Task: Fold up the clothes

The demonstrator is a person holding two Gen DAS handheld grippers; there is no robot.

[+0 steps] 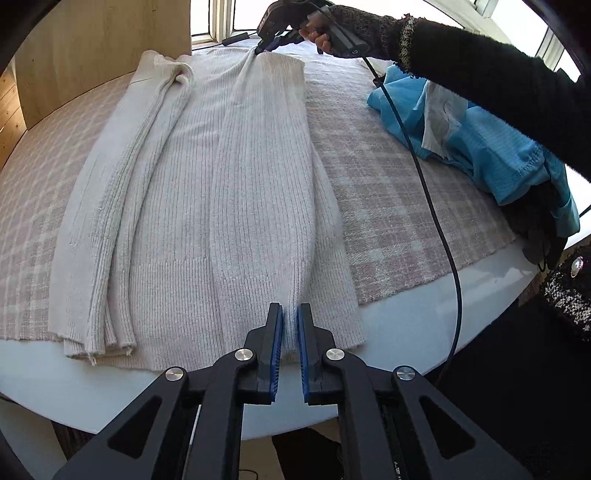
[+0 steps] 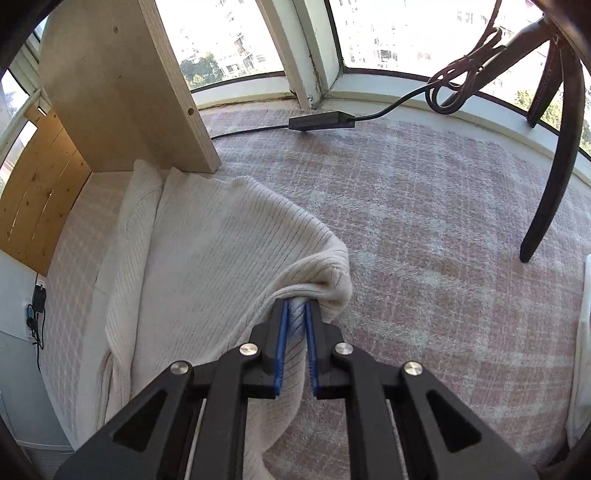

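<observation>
A cream ribbed knit sweater (image 1: 207,192) lies lengthwise on a plaid pink blanket (image 1: 388,177), its left sleeve folded in along the body. My left gripper (image 1: 290,314) is shut on a pinched fold at the sweater's near hem. At the far end, my right gripper (image 1: 260,48), held by a gloved hand (image 1: 332,35) in a black sleeve, pinches the sweater's top edge. In the right wrist view that gripper (image 2: 297,308) is shut on a bunched fold of the sweater (image 2: 221,258), lifting it slightly off the blanket (image 2: 424,240).
A blue garment pile (image 1: 491,147) with dark clothes lies at the right. A black cable (image 1: 436,206) trails across the blanket. A wooden panel (image 2: 122,92) stands at the far left. A power adapter (image 2: 321,120) lies by the window sill. The white table edge (image 1: 424,306) is near me.
</observation>
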